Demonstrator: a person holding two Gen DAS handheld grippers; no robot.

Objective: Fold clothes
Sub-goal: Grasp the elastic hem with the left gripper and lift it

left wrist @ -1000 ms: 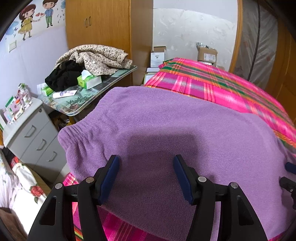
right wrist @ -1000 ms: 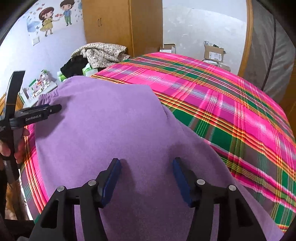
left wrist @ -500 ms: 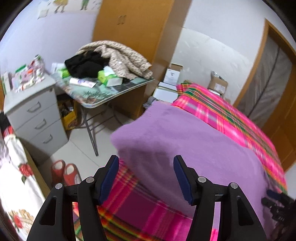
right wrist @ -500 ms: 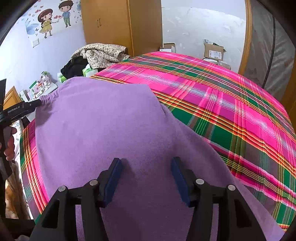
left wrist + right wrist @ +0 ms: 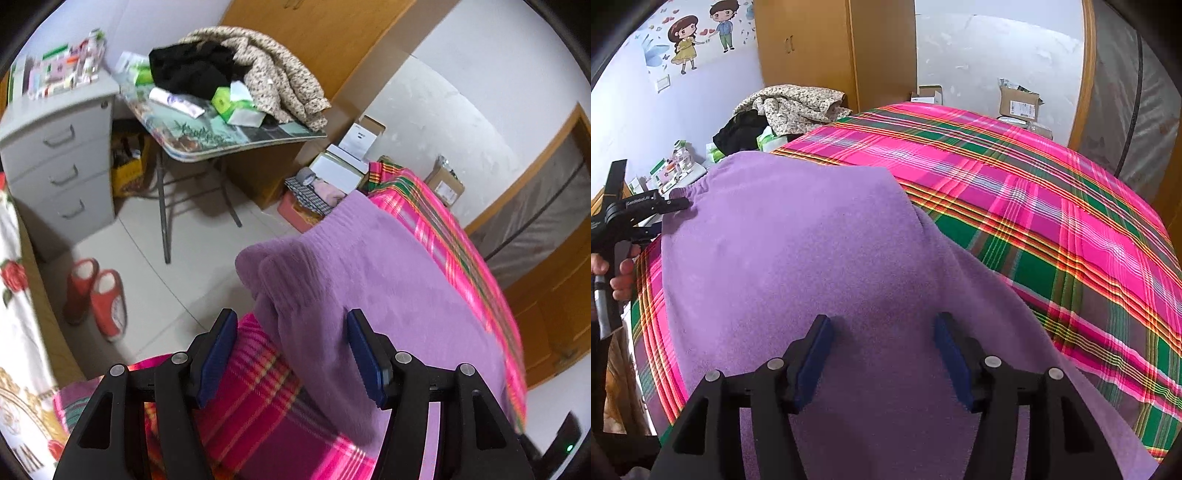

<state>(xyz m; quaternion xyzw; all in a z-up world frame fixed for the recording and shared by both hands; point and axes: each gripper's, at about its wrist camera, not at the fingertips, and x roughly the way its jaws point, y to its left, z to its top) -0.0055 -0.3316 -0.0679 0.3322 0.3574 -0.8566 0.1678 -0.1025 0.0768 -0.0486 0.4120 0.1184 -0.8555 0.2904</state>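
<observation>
The purple fleece garment [image 5: 798,258] lies flat on the pink plaid bed [image 5: 1052,206] for folding, left tongs [image 5: 291,354] spread wide at its elastic-waist corner, apparently ready to pinch, right tongs [image 5: 882,350] parked agape above the cloth.

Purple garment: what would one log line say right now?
purple garment: flat on plaid bedspread | left tongs: open at waistband corner | right tongs: open above it
</observation>
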